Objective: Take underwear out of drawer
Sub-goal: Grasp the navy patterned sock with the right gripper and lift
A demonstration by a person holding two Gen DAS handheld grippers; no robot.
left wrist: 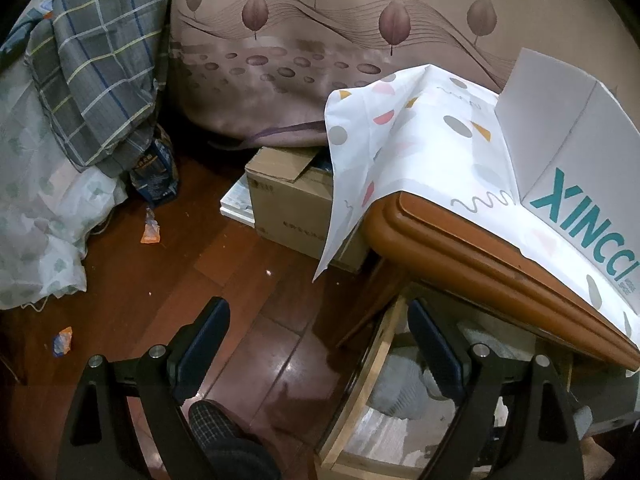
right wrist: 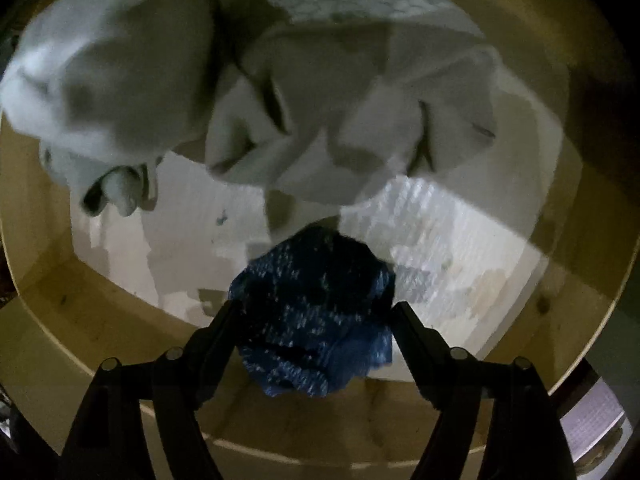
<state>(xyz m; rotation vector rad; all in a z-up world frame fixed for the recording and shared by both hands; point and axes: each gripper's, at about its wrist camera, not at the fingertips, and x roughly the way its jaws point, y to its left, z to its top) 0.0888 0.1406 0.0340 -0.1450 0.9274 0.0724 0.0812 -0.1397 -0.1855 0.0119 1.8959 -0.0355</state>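
A crumpled dark blue underwear (right wrist: pixel 316 320) lies on the pale liner of the open wooden drawer (right wrist: pixel 120 320), near its front wall. My right gripper (right wrist: pixel 314 312) points down into the drawer and stands open, one finger on each side of the blue cloth; the cloth fills the gap and I cannot see the pads squeezing it. Bunched white garments (right wrist: pixel 320 100) fill the drawer's back. My left gripper (left wrist: pixel 316 308) hangs open and empty over the floor, its right finger above the drawer's side rim (left wrist: pixel 360 380).
An orange-brown cabinet top (left wrist: pixel 460 240) overhangs the drawer, covered by a white patterned cloth (left wrist: pixel 420 140) with a XINCCI box (left wrist: pixel 580 200) on it. A cardboard box (left wrist: pixel 288 200), plaid bedding (left wrist: pixel 100 80), floor wrappers (left wrist: pixel 150 232) and a person's slippered foot (left wrist: pixel 216 424) are nearby.
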